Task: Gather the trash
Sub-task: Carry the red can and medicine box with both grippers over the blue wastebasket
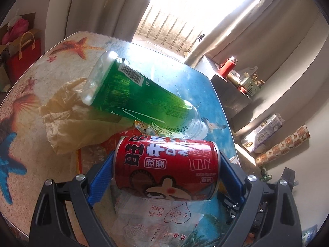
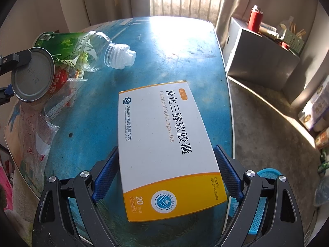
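My left gripper [image 1: 166, 164] is shut on a red drink can [image 1: 164, 164], held sideways above the table; the can's grey end also shows in the right wrist view [image 2: 30, 76]. My right gripper [image 2: 166, 175] is shut on a white and yellow medicine box [image 2: 164, 144], held above the table's right side. A green-labelled plastic bottle [image 1: 139, 94] lies on its side on the table beyond the can; it also shows in the right wrist view [image 2: 82, 51]. A crumpled yellowish wrapper [image 1: 67, 119] lies left of the bottle. A clear cake wrapper [image 1: 156, 220] lies under the can.
The table [image 2: 164, 47] has a blue sea-print cover. A blue basket [image 2: 265, 185] stands on the floor below the table's right edge. A grey cabinet [image 2: 261, 59] with a red flask [image 2: 255, 18] is at right. Red bags [image 1: 24, 49] stand at far left.
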Motion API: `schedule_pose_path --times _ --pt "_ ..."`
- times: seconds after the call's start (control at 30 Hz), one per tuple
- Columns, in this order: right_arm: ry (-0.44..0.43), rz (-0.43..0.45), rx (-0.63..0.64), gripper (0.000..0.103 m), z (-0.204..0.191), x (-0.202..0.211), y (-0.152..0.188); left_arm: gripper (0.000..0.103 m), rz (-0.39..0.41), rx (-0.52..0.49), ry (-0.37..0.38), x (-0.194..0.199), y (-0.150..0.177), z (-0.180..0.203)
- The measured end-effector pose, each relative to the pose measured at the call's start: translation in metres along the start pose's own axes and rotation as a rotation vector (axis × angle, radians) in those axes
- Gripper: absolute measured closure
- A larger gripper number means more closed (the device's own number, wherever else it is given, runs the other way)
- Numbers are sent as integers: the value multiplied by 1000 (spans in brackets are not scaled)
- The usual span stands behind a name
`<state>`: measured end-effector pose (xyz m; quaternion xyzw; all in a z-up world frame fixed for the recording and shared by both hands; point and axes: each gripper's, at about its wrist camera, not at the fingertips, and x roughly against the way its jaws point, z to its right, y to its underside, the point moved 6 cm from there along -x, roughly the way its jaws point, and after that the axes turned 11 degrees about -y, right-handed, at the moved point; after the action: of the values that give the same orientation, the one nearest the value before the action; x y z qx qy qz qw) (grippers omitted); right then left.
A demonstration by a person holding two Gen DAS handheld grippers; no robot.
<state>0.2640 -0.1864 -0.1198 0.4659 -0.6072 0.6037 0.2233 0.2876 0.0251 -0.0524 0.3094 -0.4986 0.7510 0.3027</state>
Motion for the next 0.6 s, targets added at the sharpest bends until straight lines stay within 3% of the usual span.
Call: schedule_pose_path --times 0.23,0.6 --pt "4 0 -6 17 0 0 1 12 65 13 58 21 -8 1" --pt "5 -6 -7 17 0 -2 -1 12 126 6 88 49 -14 1"
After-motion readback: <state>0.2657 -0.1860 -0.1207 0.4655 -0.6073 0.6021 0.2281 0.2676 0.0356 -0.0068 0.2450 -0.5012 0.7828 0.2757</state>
